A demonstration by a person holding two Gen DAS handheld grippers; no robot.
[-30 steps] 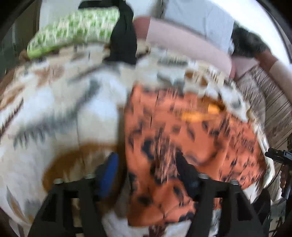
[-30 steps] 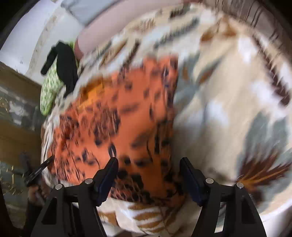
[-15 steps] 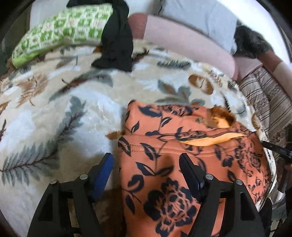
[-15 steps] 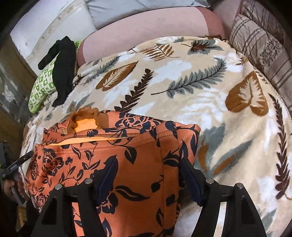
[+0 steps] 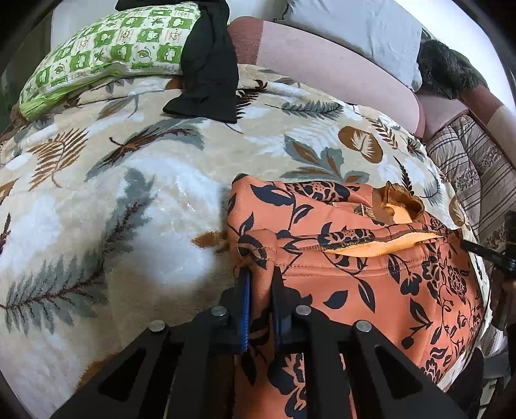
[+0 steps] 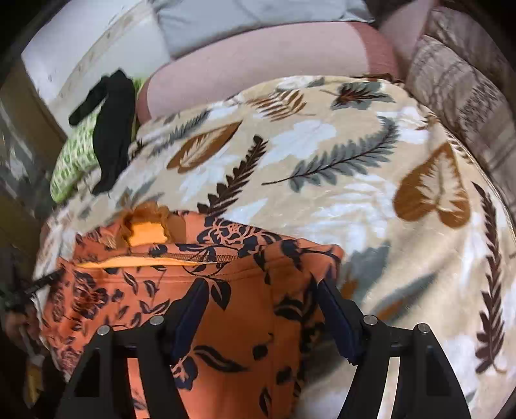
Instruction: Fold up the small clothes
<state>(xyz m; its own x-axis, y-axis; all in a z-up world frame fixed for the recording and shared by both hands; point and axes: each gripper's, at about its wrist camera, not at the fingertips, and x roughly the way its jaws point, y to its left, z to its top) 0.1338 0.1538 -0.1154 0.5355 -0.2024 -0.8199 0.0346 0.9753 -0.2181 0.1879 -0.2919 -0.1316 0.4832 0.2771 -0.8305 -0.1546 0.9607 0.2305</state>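
An orange garment (image 5: 371, 277) with a dark floral print lies folded on a leaf-patterned blanket (image 5: 129, 199). Its yellow-orange lining shows at the neck. In the left wrist view my left gripper (image 5: 259, 277) is shut on the garment's near left edge, with cloth pinched between the blue pads. In the right wrist view the garment (image 6: 225, 322) fills the lower left, and my right gripper (image 6: 262, 290) is open over its right part, one finger on each side of the cloth edge.
A black garment (image 5: 206, 64) lies over a green checked pillow (image 5: 106, 54) at the back. A pink bolster (image 5: 322, 71) and grey pillow (image 5: 354, 29) line the far edge. A striped quilt (image 5: 467, 167) lies on the right.
My left gripper has closed from open onto the orange garment's edge. Both cameras have moved closer to the garment. The right gripper stays open.
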